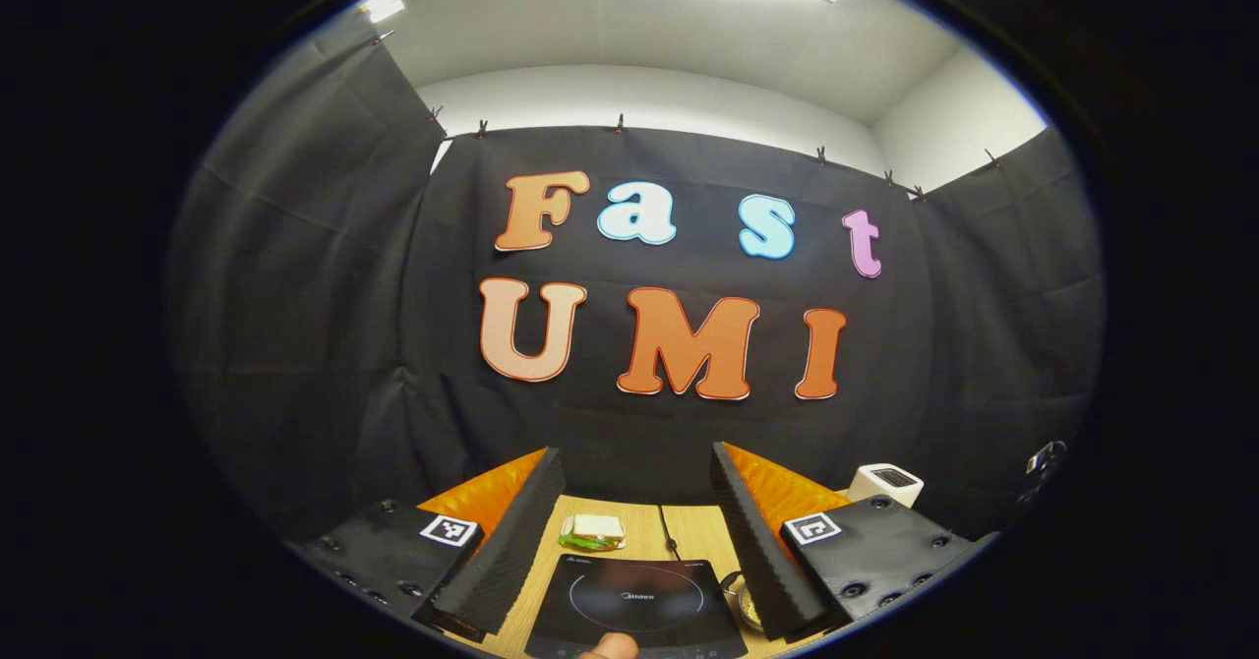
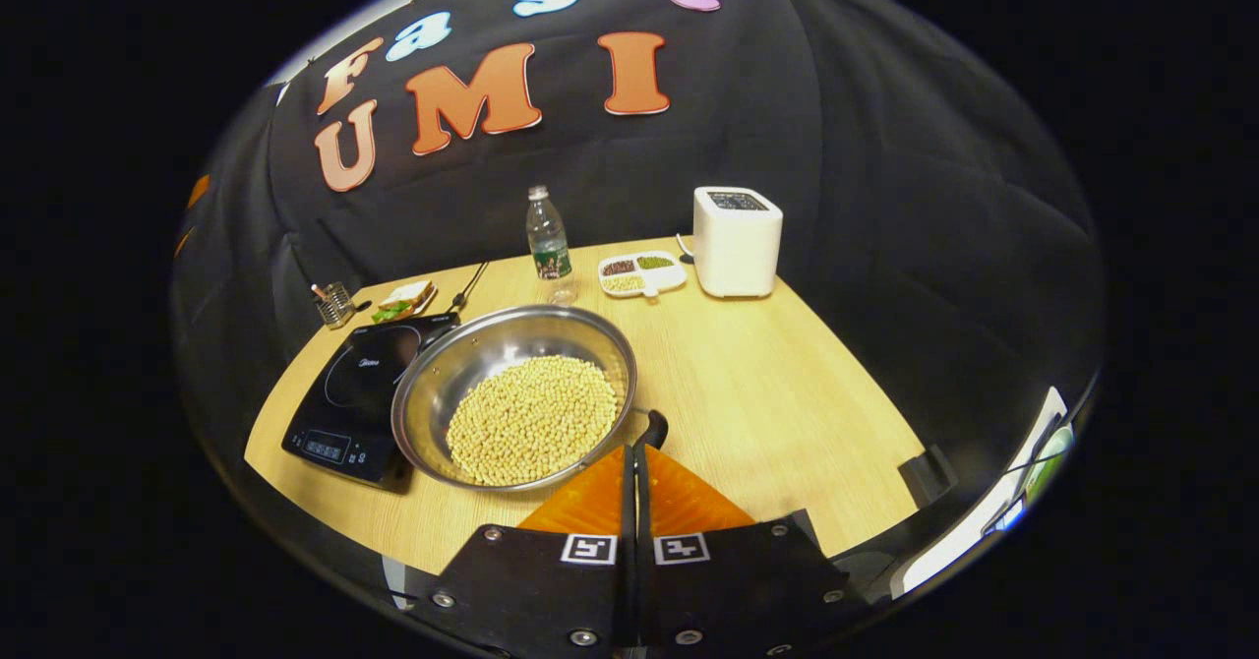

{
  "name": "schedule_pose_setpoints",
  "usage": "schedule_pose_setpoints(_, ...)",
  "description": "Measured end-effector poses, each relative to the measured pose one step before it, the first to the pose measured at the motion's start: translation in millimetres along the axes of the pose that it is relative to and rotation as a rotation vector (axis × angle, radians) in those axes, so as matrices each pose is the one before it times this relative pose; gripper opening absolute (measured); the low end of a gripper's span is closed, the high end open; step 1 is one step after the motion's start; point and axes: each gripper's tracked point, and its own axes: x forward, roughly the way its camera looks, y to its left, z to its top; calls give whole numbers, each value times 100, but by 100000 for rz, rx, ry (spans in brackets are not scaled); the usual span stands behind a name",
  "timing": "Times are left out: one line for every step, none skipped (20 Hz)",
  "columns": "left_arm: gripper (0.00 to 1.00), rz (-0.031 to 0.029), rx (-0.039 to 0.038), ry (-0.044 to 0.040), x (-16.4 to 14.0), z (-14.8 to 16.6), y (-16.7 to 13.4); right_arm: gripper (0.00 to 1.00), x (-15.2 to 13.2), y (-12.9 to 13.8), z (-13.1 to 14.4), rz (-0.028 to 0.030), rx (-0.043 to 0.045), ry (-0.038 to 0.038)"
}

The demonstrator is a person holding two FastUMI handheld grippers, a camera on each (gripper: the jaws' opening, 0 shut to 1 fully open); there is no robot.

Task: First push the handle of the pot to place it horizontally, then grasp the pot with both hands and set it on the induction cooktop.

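In the right gripper view we see the pot (image 2: pixel 516 398), a wide steel one full of pale beans (image 2: pixel 534 418), on the counter (image 2: pixel 767 384) toward its near edge. Its left side overlaps the cooktop (image 2: pixel 359 398), which lies near the counter's left corner. The pot's dark handle (image 2: pixel 649 431) sticks out at its near right rim, just ahead of our right gripper (image 2: pixel 630 462), whose jaws are pressed together, tips by the handle; we cannot tell whether they touch it. Along the far edge stand a bottle (image 2: pixel 548 243), a tray (image 2: pixel 641 273) of three compartments and a white box (image 2: pixel 736 240); a sandwich (image 2: pixel 406 299) and a holder (image 2: pixel 334 304) sit at the far left.

In the left gripper view our left gripper (image 1: pixel 629 511) has its jaws spread wide, held above the cooktop (image 1: pixel 634 605), with the sandwich (image 1: pixel 593 531) beyond it and the white box (image 1: pixel 887 482) to the right
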Motion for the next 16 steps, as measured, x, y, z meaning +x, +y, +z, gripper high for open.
schedule_pose_setpoints(99, 74, 114, 175, 41, -101, 59, 0, 312, 124, -849, 305, -53, 2236)
schedule_pose_setpoints(99, 94, 137, 56, 81, -76, 99, 0, 393, 122, -885, 463, -50, 2253)
schedule_pose_setpoints(98, 47, 130, -20, 22, -131, 43, 0, 384, 443, -627, 687, -161, 1844)
schedule_pose_setpoints(99, 73, 152, -55, 188, -94, 59, 0, 256, 222, -695, 557, -520, 1726)
schedule_pose_setpoints(99, 72, 122, 6, 59, -89, 47, 0, 412, 320, -714, 409, -838, 1785)
schedule_pose_setpoints(99, 25, 62, 191, 63, -102, 57, 0, 331, 220, -577, 508, -764, 1705)
schedule_pose_setpoints(99, 55, -18, 366, 103, -176, 153, 0, 127, 242, -643, 651, -515, 1567)
schedule_pose_setpoints(99, 37, -114, 430, 129, -147, 79, 0, 245, 340, -386, 826, -278, 1416)
schedule_pose_setpoints(99, -23, -145, 449, 175, -300, -96, 0, 364, 510, -205, 630, -265, 1304)
schedule_pose_setpoints(99, 61, -161, 368, 124, -153, 52, 0, 363, 287, -202, 460, -530, 1125)
schedule_pose_setpoints(99, 108, -89, 419, 175, -145, 92, 0, 282, 192, -250, 316, -345, 982)
schedule_pose_setpoints(99, 203, -32, 402, 79, -145, 55, 0, 288, 212, -187, 570, -219, 888)
schedule_pose_setpoints(99, 24, -62, 312, 91, -172, 69, 0, 342, 259, -177, 661, -31, 923)
schedule_pose_setpoints(99, 87, 16, 73, 41, -28, 61, 0, 322, 52, -183, 77, -78, 820)
schedule_pose_setpoints(98, 151, 141, -129, 78, 21, 85, 0, 339, -31, -87, -214, -162, 555)
schedule_pose_setpoints(98, 28, 190, -344, 10, 116, -7, 0, 271, 51, 32, -140, -38, 375)
